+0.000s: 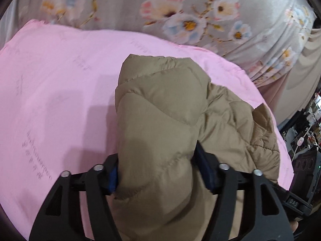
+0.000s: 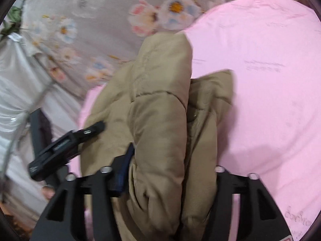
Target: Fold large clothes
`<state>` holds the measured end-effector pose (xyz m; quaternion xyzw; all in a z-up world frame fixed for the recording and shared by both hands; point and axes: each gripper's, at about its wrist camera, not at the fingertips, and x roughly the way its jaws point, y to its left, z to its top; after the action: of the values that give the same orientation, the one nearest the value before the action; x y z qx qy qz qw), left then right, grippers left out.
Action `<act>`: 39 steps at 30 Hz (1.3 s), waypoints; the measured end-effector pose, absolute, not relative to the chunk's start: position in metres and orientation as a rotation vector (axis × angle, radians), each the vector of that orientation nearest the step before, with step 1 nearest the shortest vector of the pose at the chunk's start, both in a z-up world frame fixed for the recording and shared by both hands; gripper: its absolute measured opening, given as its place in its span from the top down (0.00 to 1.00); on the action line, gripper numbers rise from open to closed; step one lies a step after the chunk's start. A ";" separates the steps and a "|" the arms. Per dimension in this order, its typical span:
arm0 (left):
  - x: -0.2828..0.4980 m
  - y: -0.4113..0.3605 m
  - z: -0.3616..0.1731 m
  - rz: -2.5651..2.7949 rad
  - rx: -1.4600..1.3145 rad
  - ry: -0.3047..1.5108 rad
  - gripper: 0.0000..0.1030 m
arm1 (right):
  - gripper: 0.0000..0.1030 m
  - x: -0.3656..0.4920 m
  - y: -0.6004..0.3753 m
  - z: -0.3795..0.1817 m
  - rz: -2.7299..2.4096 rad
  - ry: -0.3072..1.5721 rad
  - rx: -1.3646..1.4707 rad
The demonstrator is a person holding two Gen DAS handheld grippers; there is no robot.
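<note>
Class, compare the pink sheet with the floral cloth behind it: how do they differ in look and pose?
The pink sheet is one plain colour with faint printed text; the floral cloth is grey with large flowers. The pink sheet lies flat under the tan puffer jacket; the floral cloth bunches into folds at one side. Both are bedding fabrics.

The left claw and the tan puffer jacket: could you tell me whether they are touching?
Touching. In the left wrist view, the left claw has the tan puffer jacket bunched between its fingers, blue pads pressing into the fabric.

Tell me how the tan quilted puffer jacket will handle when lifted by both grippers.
The tan quilted puffer jacket likely flops, sagging in soft folds. Its puffy padding suggests it is light. The sheen on its shell hints it could slip from the left gripper.
</note>
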<state>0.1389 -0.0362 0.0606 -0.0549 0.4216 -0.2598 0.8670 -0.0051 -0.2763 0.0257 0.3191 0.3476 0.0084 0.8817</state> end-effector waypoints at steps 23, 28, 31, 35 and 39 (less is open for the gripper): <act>0.168 -0.015 0.029 -0.750 -0.306 1.000 0.35 | 0.69 0.056 -0.270 0.001 0.365 0.678 0.816; 0.189 -0.018 0.081 -0.775 -0.265 0.836 0.40 | 0.71 0.087 -0.265 0.058 0.394 0.545 0.679; 0.206 -0.017 0.118 -0.779 -0.239 0.721 0.40 | 0.71 0.112 -0.269 0.088 0.415 0.474 0.623; 0.242 -0.018 0.149 -0.767 -0.222 0.607 0.40 | 0.71 0.153 -0.272 0.111 0.428 0.412 0.566; 0.285 -0.018 0.156 -0.753 -0.226 0.568 0.40 | 0.70 0.201 -0.270 0.120 0.434 0.402 0.530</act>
<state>0.2852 -0.0183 0.1564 -0.1085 0.2732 -0.3617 0.8847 0.2007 -0.2698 0.1197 0.2579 0.1956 0.2112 0.9223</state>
